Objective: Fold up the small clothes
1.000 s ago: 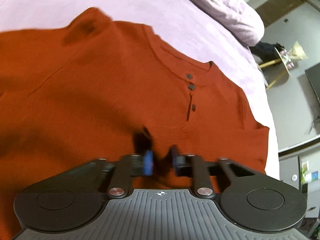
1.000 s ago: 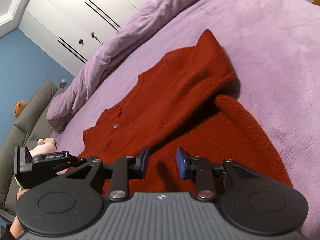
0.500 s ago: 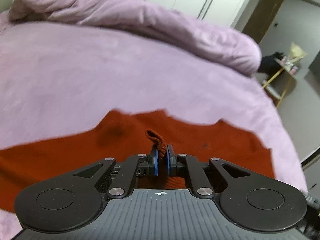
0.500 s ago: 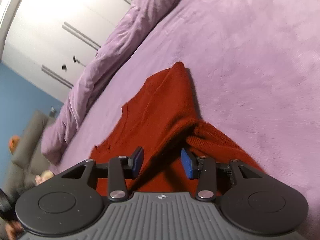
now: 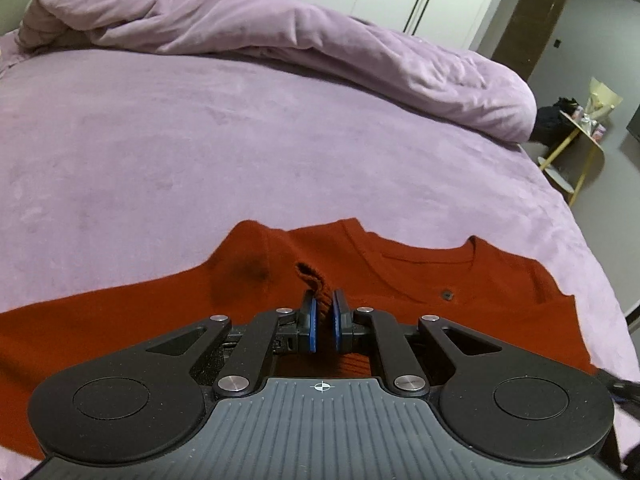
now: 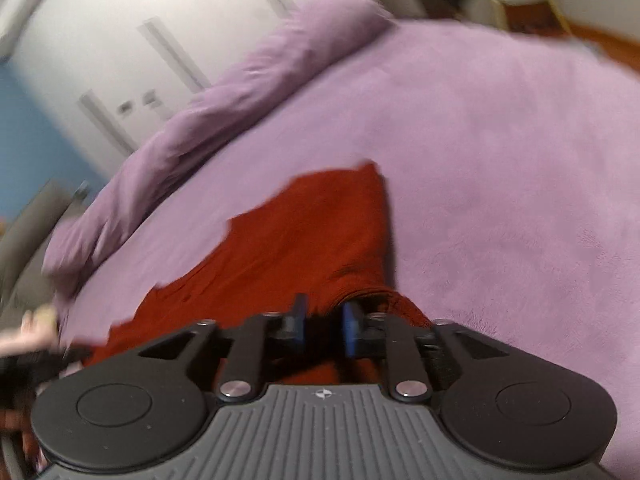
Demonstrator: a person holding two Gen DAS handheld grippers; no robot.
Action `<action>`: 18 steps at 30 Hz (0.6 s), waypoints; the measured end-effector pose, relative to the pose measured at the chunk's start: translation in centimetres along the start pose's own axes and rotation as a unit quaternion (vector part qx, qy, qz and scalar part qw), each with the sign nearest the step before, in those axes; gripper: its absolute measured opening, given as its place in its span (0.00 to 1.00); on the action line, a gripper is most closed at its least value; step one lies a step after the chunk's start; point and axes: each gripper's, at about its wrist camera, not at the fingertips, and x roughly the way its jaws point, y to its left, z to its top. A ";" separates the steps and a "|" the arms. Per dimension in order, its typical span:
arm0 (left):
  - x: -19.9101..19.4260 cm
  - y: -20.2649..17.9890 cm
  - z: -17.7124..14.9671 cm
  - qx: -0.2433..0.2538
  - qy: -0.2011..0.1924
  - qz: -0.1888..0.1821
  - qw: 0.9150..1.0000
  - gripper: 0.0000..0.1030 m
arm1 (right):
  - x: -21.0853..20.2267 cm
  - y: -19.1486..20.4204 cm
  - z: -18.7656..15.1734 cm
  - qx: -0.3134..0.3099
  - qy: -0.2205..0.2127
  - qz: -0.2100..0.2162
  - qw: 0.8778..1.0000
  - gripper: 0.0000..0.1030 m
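A rust-red knit sweater (image 5: 400,276) with a buttoned neck lies spread on the purple bed (image 5: 200,140). My left gripper (image 5: 323,308) is shut on a ribbed edge of the sweater, and a small loop of knit sticks up past the blue pads. The right wrist view is blurred. It shows the sweater (image 6: 304,232) running away from my right gripper (image 6: 324,320), whose jaws are closing with a bunched fold of the knit filling the gap between them. The ribbed hem humps up beside the right finger.
A rolled purple duvet (image 5: 280,32) lies along the far side of the bed, in front of white wardrobe doors. A small yellow-legged side table (image 5: 580,136) stands off the bed's right corner. Purple bed cover (image 6: 500,160) stretches to the right of the sweater.
My left gripper went from open over the sweater's chest to shut on a ribbed edge, and tilted up. My right gripper moved onto the hem fold, and its jaws widened then narrowed around it.
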 end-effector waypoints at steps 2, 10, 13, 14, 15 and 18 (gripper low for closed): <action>0.2 0.5 0.0 -0.002 -0.001 0.004 1.000 0.09 | -1.2 0.3 0.6 -0.023 -0.015 -0.002 1.000 0.37; 0.9 0.7 0.0 0.000 0.002 0.001 1.000 0.10 | 6.5 1.1 3.7 -0.074 0.032 -0.099 0.992 0.59; 0.9 1.0 0.1 0.006 0.002 -0.003 1.000 0.10 | 9.6 1.1 3.8 -0.080 0.063 -0.137 0.985 0.36; 0.9 1.1 0.2 0.008 -0.003 -0.005 1.000 0.10 | 9.8 1.1 3.9 -0.080 0.056 -0.132 0.986 0.23; 0.7 1.1 0.3 0.009 -0.012 -0.006 1.000 0.09 | 9.8 1.4 4.0 -0.090 0.046 -0.129 0.986 0.08; 0.4 0.8 0.6 0.018 -0.044 -0.011 0.999 0.09 | 8.8 2.5 4.0 -0.128 -0.016 -0.151 0.980 0.07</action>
